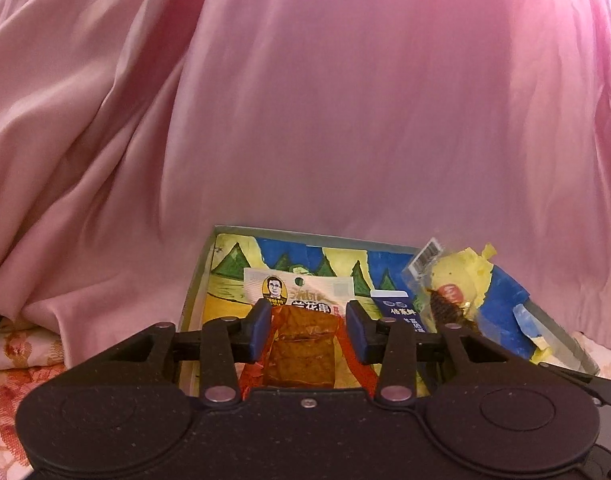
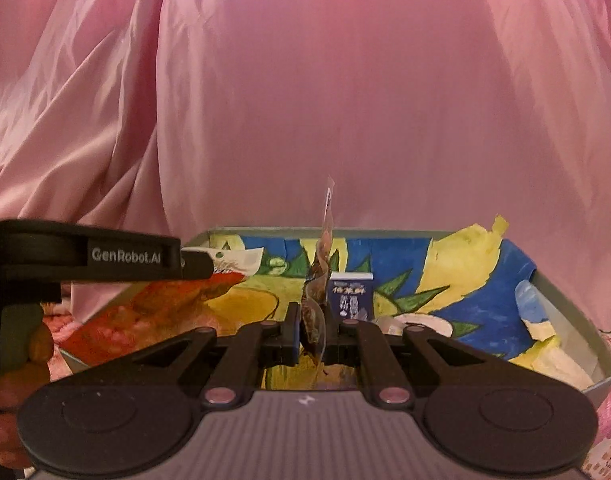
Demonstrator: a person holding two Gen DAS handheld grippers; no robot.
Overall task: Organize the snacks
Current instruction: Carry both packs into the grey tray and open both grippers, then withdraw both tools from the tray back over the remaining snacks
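A grey box (image 1: 193,280) lined with a bright painted sheet lies on the bed. My left gripper (image 1: 309,330) is open over it; an orange-red tofu snack pack (image 1: 303,344) with a white header lies in the box between the fingers, not pinched. A dark blue packet (image 1: 401,312) lies to its right. My right gripper (image 2: 311,330) is shut on a clear packet with brown snack (image 2: 315,308), held upright over the box (image 2: 561,300). That packet shows at right in the left wrist view (image 1: 445,300). The blue packet (image 2: 351,296) lies just beyond it.
Pink draped cloth (image 1: 345,100) fills the background behind the box. Floral bedding (image 1: 21,360) lies at the lower left. The left gripper's body (image 2: 85,256) and the hand holding it show at the left of the right wrist view.
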